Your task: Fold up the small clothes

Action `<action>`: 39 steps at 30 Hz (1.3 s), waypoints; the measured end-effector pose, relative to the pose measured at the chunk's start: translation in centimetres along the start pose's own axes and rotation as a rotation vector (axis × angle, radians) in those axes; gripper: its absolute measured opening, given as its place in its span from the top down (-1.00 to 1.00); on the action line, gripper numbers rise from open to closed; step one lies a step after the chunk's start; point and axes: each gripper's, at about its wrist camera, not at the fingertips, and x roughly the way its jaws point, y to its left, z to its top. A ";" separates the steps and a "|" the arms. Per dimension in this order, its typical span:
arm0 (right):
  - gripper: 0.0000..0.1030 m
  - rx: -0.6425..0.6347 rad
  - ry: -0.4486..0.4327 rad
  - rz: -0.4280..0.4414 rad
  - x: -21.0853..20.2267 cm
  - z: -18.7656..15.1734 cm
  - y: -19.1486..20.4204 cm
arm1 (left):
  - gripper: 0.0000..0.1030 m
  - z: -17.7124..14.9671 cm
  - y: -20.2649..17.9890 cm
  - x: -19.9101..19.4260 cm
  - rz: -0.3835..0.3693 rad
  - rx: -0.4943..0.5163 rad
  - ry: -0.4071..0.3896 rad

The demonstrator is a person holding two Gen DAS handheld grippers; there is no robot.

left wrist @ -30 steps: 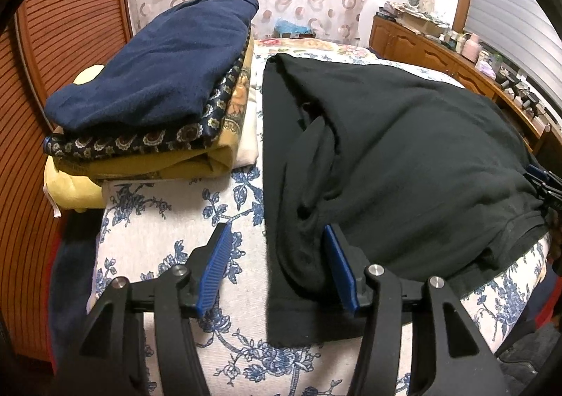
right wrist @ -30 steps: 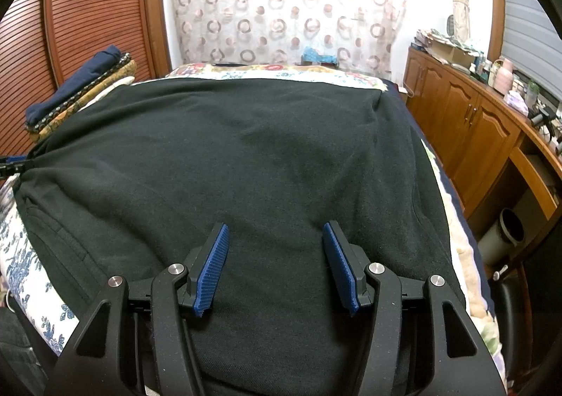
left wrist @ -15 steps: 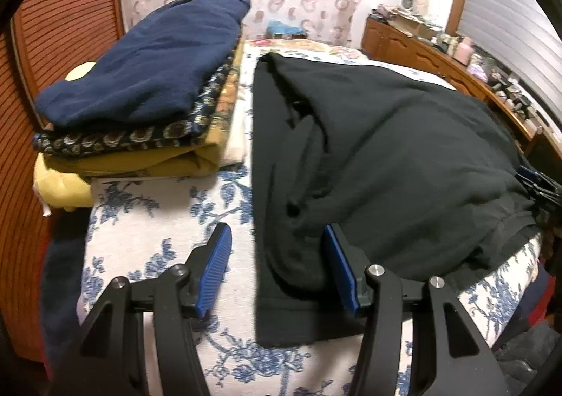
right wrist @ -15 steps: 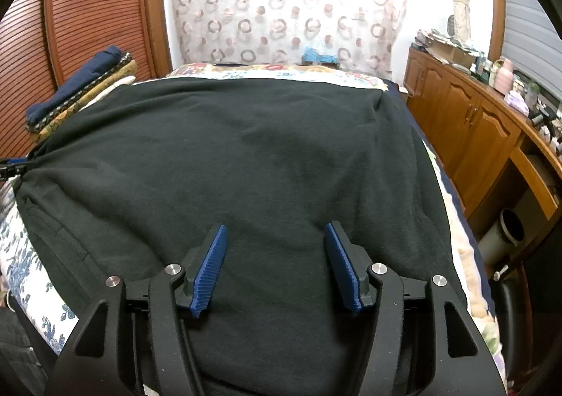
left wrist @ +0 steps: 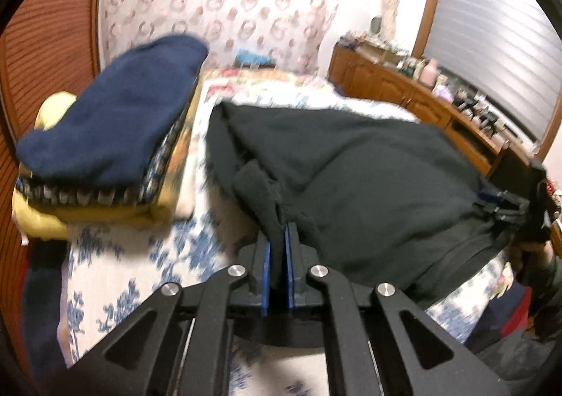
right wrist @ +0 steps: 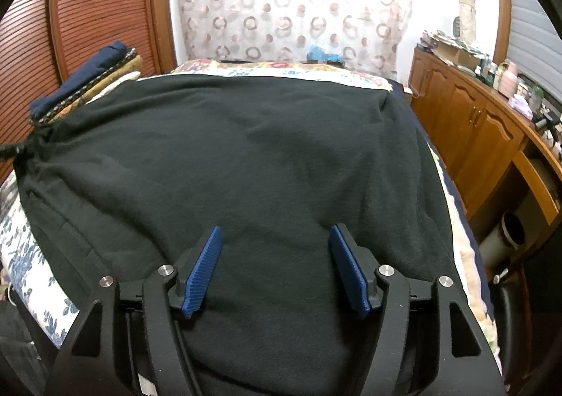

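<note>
Pinching the black garment (left wrist: 351, 178) at lower centre to raise its edge for folding, the left claw (left wrist: 277, 255) has clamped shut, while the right claw (right wrist: 277, 268) gapes empty above the cloth.

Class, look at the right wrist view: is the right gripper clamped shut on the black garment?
No. The right gripper stands with its blue pads wide apart above the black garment, pinching no cloth.

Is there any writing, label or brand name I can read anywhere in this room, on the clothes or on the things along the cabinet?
None can be read.
black garment: no print or tag shows.
folded stack: patterns only, blurred.
bottles and boxes on the wooden cabinet: too small to read.
</note>
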 end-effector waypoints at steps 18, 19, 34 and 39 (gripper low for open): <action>-0.30 0.020 -0.077 0.020 -4.2 0.6 0.0 | 0.93 7.8 -9.8 1.1 -0.179 0.178 -0.095; -0.30 0.029 -0.077 0.027 -4.3 0.5 -0.2 | 0.93 7.8 -10.4 1.3 -0.188 0.186 -0.092; -0.30 0.037 -0.126 -0.032 -7.0 0.8 -2.8 | 0.94 12.9 -20.9 1.9 -0.357 0.337 -0.104; -0.30 0.066 -0.146 -0.070 -8.6 0.5 -4.5 | 0.93 14.4 -24.5 1.4 -0.415 0.380 -0.112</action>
